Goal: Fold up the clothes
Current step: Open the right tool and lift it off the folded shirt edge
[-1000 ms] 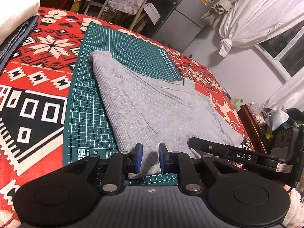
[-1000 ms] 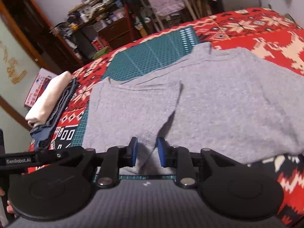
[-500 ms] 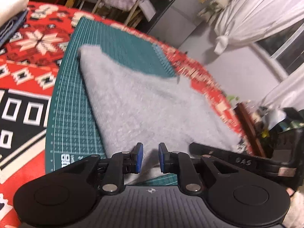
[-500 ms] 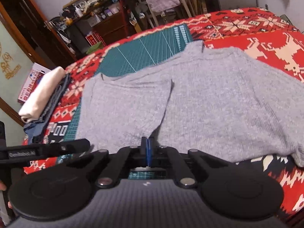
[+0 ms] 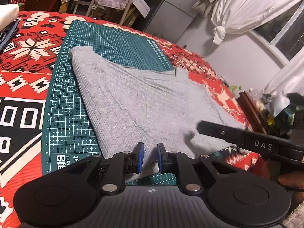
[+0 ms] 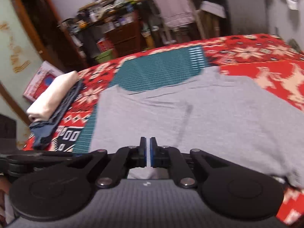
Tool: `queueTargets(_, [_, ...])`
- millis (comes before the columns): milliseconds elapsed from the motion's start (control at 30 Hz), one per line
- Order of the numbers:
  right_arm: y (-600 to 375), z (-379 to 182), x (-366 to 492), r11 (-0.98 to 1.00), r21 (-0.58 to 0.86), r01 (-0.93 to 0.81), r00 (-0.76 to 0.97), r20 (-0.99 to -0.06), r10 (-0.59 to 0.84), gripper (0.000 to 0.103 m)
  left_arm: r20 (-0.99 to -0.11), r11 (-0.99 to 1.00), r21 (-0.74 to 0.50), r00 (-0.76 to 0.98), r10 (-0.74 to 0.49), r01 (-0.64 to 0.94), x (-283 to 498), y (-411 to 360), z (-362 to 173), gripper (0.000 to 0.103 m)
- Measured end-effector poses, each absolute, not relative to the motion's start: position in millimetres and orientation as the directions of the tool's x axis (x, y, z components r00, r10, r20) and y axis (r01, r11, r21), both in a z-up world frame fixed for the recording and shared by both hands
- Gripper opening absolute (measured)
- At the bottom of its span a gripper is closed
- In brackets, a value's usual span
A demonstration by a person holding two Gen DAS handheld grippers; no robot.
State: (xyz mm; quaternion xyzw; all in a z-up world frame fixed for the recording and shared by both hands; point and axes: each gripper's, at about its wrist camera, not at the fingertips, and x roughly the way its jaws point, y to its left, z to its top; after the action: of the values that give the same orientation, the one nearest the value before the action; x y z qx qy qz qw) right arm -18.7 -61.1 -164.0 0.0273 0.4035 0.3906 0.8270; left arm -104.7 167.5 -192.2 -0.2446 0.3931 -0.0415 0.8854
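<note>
Lying ahead of both jaws, the grey sweater (image 5: 144, 104) was spread; left gripper (image 5: 150, 156) jaws were held apart, right gripper (image 6: 148, 150) jaws nearly together on its hem.

Ahead of the left tool (image 5: 149, 156), the grey garment (image 5: 144, 104) lies flat over the green cutting mat (image 5: 62, 125), with nothing upright on it. Bare mat and red patterned bedspread (image 5: 22, 72) run open to its left. To its right the right tool (image 5: 247, 142) reaches across. Far left of the right tool, a stack of folded clothes (image 6: 55, 106) stands on the bed.
</note>
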Motion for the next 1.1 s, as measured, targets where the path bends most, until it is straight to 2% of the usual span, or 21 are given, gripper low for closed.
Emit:
queueTargets(167, [-40.7,-188.1,-14.5,0.676,0.363,-0.642,0.321,-0.673,0.667,0.004,-0.672,0.863,-0.489,0.687,-0.277,-0.130,-106.4,170.3,-194.3,0.013])
queueTargets(200, [-43.7,-189.9,-14.8,0.678,0.365,-0.638,0.322,-0.674,0.665,0.001,-0.672,0.860,-0.493,0.687,-0.278,-0.134,-107.5,170.8,-194.8,0.013])
queueTargets(433, [-72.7,-194.4,-13.1,0.716,0.368,-0.593,0.352,-0.681,0.642,0.001,-0.657,0.856,-0.499,0.703,-0.274,-0.133,-110.8,171.0,-191.7,0.013])
queueTargets(467, [-73.9,-192.7,-13.6,0.722,0.360,-0.591,0.361,-0.682,0.636,0.001,-0.649,0.856,-0.501,0.710,-0.274,-0.127,-111.6,171.1,-189.4,0.011])
queueTargets(533, [-74.5,-186.4,-16.8,0.722,0.342,-0.602,0.378,-0.674,0.635,0.008,-0.630,0.855,-0.506,0.726,-0.276,-0.114,-114.2,172.1,-183.9,0.010])
queueTargets(633, [-68.7,-176.1,-21.5,0.685,0.352,-0.638,0.365,-0.646,0.671,0.009,-0.610,0.848,-0.516,0.747,-0.266,-0.119,-120.3,177.8,-175.4,0.010])
queueTargets(867, [-28.0,-176.0,-38.7,0.577,0.346,-0.740,0.264,-0.639,0.722,0.009,-0.693,0.849,-0.492,0.677,-0.248,-0.193,-124.0,184.5,-192.5,0.006])
queueTargets(967, [-16.6,-183.8,-45.6,0.562,0.323,-0.761,0.240,-0.665,0.707,0.009,-0.694,0.851,-0.491,0.675,-0.251,-0.188,-126.5,182.8,-194.1,0.006])
queueTargets(1100, [-19.1,-186.7,-54.0,0.557,0.270,-0.785,0.251,-0.683,0.686,0.003,-0.692,0.852,-0.492,0.676,-0.255,-0.182,-129.4,182.0,-196.5,0.006])
